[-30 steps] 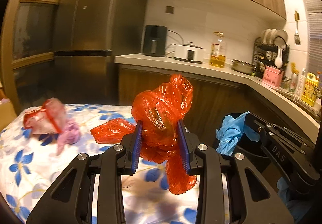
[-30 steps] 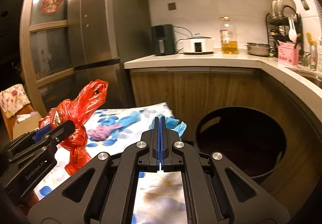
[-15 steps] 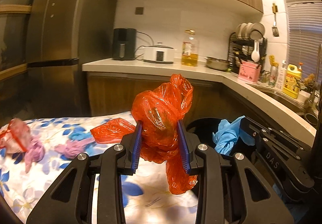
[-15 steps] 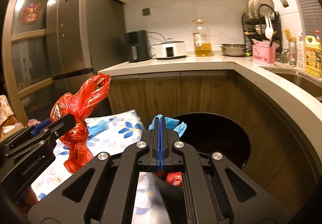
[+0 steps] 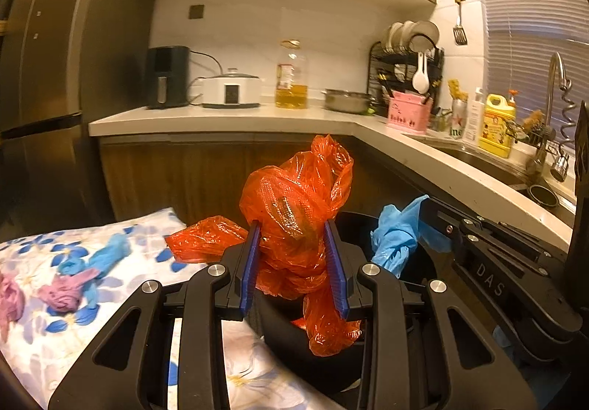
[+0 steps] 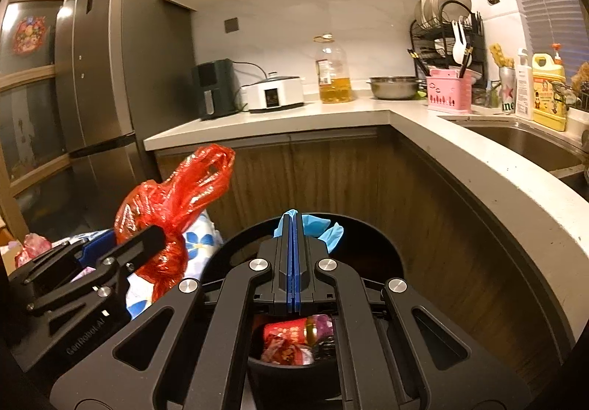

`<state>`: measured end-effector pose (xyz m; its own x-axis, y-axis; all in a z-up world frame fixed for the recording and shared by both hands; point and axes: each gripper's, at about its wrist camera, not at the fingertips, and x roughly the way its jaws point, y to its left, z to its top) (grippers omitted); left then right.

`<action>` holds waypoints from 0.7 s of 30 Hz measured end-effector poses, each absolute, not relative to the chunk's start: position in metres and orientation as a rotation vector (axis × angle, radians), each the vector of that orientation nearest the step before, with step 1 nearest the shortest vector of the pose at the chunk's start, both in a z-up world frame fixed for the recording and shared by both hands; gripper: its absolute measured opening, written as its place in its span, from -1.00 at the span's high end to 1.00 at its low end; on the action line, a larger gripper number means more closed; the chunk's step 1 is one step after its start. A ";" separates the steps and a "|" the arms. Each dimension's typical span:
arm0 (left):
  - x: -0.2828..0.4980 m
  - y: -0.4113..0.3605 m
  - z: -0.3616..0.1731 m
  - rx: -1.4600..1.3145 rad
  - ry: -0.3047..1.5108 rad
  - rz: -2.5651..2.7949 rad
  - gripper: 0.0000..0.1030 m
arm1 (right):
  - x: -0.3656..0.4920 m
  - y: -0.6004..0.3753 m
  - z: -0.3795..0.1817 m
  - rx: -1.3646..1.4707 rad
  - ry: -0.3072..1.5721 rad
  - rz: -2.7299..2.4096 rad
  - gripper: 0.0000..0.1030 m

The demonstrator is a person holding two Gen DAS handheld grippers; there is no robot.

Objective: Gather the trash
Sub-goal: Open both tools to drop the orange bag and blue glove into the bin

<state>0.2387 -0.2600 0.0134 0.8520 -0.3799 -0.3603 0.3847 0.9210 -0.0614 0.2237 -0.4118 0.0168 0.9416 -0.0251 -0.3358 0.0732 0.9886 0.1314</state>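
Over one black bin (image 6: 235,255), each hand-held gripper grasps one item: red bag (image 5: 294,211), seemingly blue glove (image 5: 395,239).

Crumpled orange-red bag (image 5: 294,211) and blue glove (image 5: 395,237) above black bin (image 6: 368,237).

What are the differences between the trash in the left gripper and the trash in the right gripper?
The left gripper holds a red plastic bag; the right gripper holds a blue glove. The bag is bulky and keeps its jaws partly apart; the glove is thin, so its jaws are almost fully closed. The bag bulges above and hangs below the fingers; the glove only peeks past the tips. Both are crumpled, gripped firmly, and over or near the black trash bin.
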 end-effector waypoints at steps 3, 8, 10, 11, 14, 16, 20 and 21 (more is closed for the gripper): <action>0.244 -0.268 0.009 0.017 0.384 -0.432 0.35 | 0.228 -0.417 0.015 0.143 0.348 -0.060 0.99; 0.254 -0.278 0.002 0.017 0.408 -0.462 0.32 | 0.233 -0.426 0.011 0.150 0.360 -0.074 0.99; 0.257 -0.280 0.000 0.018 0.420 -0.471 0.29 | 0.235 -0.429 0.010 0.153 0.366 -0.077 0.98; 0.258 -0.281 -0.001 0.020 0.423 -0.472 0.27 | 0.236 -0.430 0.010 0.155 0.369 -0.078 0.98; 0.260 -0.284 -0.003 0.030 0.425 -0.468 0.24 | 0.238 -0.432 0.008 0.157 0.374 -0.084 0.98; 0.261 -0.284 -0.005 0.033 0.433 -0.467 0.16 | 0.239 -0.433 0.008 0.161 0.381 -0.088 0.98; 0.262 -0.284 -0.008 0.038 0.438 -0.459 -0.01 | 0.242 -0.434 0.006 0.173 0.393 -0.095 0.90; 0.263 -0.284 -0.008 0.037 0.441 -0.459 -0.01 | 0.243 -0.434 0.007 0.175 0.395 -0.094 0.86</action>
<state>0.2629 -0.2835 -0.0078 0.8042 -0.4203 -0.4201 0.4362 0.8976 -0.0631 0.2428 -0.4342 0.0066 0.9190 -0.0572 -0.3900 0.1253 0.9805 0.1515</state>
